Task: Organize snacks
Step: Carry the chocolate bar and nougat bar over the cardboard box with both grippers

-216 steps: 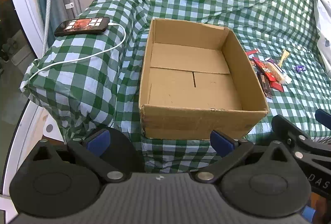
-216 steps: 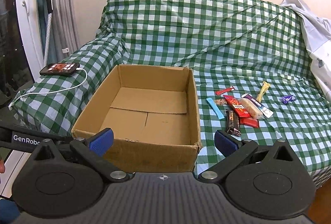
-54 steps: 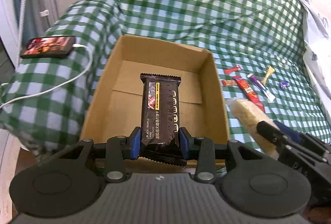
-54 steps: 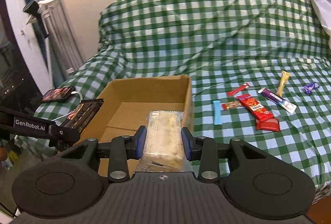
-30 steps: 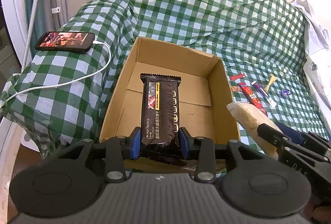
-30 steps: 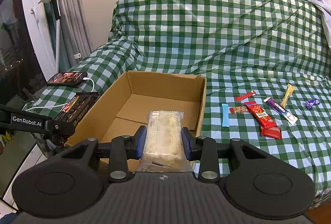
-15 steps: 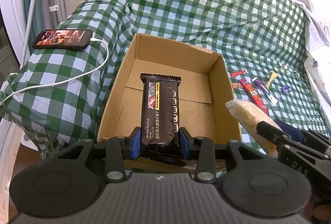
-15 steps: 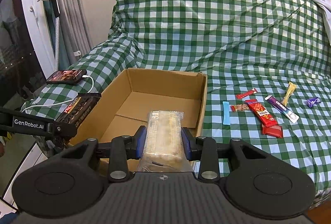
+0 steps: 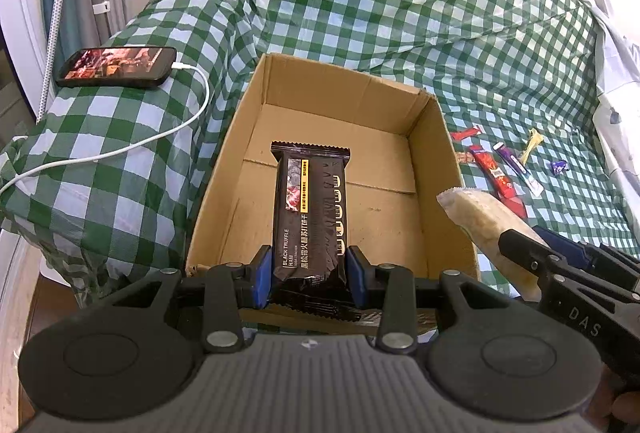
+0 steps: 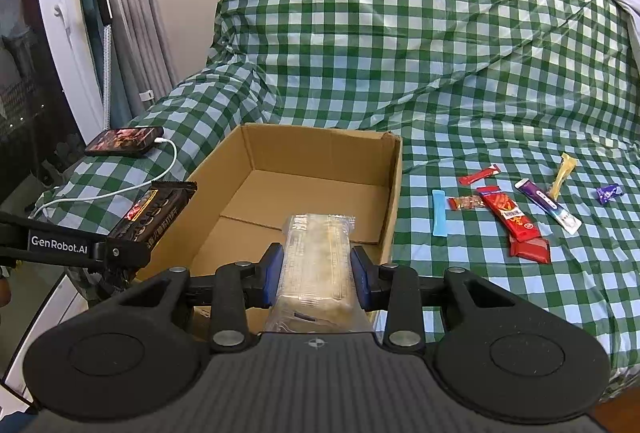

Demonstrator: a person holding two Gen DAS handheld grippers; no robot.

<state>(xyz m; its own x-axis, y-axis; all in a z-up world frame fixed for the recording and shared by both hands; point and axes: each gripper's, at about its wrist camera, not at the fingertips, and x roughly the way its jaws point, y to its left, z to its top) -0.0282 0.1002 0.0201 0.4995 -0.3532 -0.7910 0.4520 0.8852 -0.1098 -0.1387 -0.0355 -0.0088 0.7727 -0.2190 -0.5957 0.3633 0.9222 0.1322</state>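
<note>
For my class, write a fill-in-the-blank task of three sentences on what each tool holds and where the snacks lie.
1. The left tool grips a ____ cracker packet.
2. The right tool grips a clear-wrapped snack above the ____ cardboard box.
3. The loose snacks lie on the checked cover, outside the box, on its ____ side in the right wrist view.

Missing words: black; empty; right

box (image 10: 320, 169) sits between phone (image 10: 124, 141) left and snacks (image 10: 508, 213) right.

Green-checked sofa (image 10: 460, 45) carrying an open cardboard box (image 10: 394, 193), loose snack wrappers (image 10: 508, 217) scattered just right of it, and a phone (image 10: 124, 141) charging on the armrest.
</note>
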